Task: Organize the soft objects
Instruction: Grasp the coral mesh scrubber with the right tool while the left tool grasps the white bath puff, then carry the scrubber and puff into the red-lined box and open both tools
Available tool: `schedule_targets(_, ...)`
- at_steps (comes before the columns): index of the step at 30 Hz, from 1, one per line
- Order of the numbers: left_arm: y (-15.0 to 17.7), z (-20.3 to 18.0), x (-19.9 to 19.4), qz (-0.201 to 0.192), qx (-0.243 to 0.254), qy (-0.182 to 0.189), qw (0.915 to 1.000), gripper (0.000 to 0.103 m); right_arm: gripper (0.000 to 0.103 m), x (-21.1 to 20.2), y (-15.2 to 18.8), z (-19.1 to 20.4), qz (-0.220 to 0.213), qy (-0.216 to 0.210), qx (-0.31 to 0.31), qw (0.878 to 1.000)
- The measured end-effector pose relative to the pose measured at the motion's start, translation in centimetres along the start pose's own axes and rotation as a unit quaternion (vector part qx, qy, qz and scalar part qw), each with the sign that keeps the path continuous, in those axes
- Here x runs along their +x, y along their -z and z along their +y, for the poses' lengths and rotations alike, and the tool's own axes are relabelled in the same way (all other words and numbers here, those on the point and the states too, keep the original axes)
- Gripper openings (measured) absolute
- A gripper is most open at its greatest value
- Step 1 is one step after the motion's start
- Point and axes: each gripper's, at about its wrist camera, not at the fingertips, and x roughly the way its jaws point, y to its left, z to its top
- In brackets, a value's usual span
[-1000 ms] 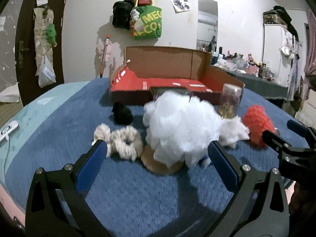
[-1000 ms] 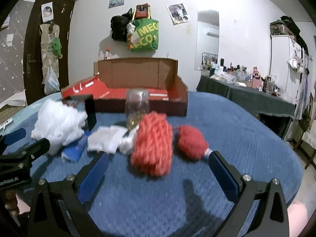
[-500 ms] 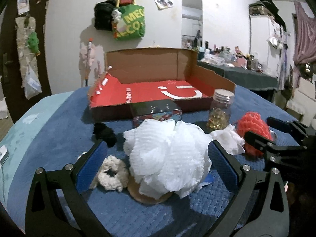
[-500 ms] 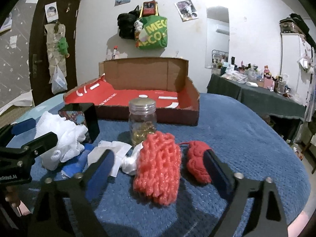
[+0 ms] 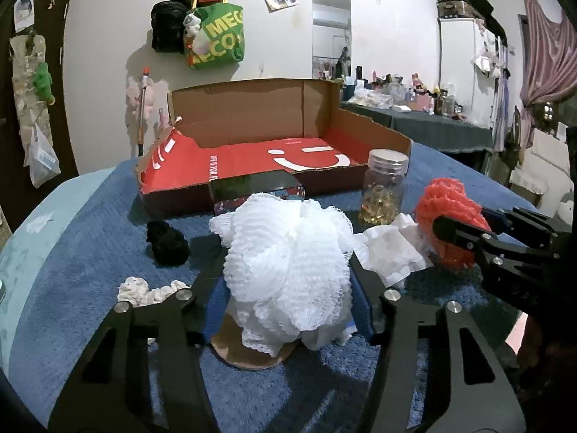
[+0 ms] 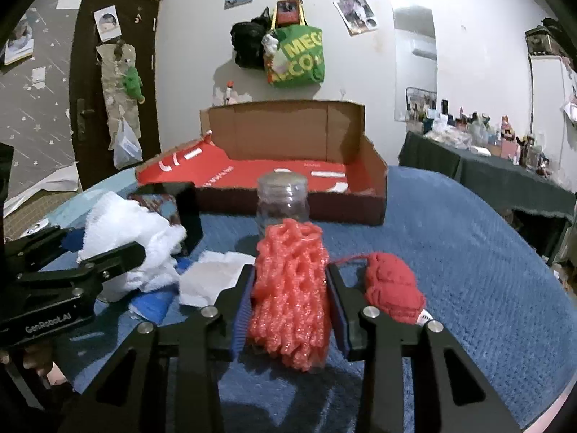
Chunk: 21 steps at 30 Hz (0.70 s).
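My left gripper (image 5: 288,292) is shut on a white mesh bath puff (image 5: 288,263), which also shows in the right wrist view (image 6: 126,241). My right gripper (image 6: 290,296) is shut on an orange-red knitted mesh bundle (image 6: 290,288), seen in the left wrist view (image 5: 447,216) at the right. A red yarn ball (image 6: 393,288) lies just right of it. A black scrunchie (image 5: 167,241) and a cream scrunchie (image 5: 148,290) lie at the left. An open cardboard box with a red floor (image 5: 252,158) stands behind.
A clear jar with golden contents (image 5: 384,187) stands before the box. White tissue (image 5: 389,249) lies between the two held items. A dark small box (image 6: 180,213) sits by the puff, a round cardboard disc (image 5: 252,353) under it. Blue textured cover (image 6: 468,252) spreads to the right.
Both grippers have closed: the left on the white puff, the right on the orange-red mesh bundle. Both have moved closer to their objects.
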Motion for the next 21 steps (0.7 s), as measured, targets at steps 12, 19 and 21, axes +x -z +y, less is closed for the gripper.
schedule_targets(12,-1.0,0.1,-2.2,-0.026,0.001,0.009,0.9996,0.048,0.041,-1.4,-1.4,0.7,-0.023,-0.018,0.002,1.000)
schedule_targets(19,-3.1,0.5,-3.5,-0.052,0.005,0.007,0.9986,0.048,0.040,-2.0,-3.4,0.7,-0.041,-0.020,-0.002,0.999)
schedule_targets(21,-3.7,0.7,-3.7,-0.060,0.005,0.006,0.9982,0.048,0.040,-2.1,-3.9,0.7,-0.047,-0.019,-0.003,0.999)
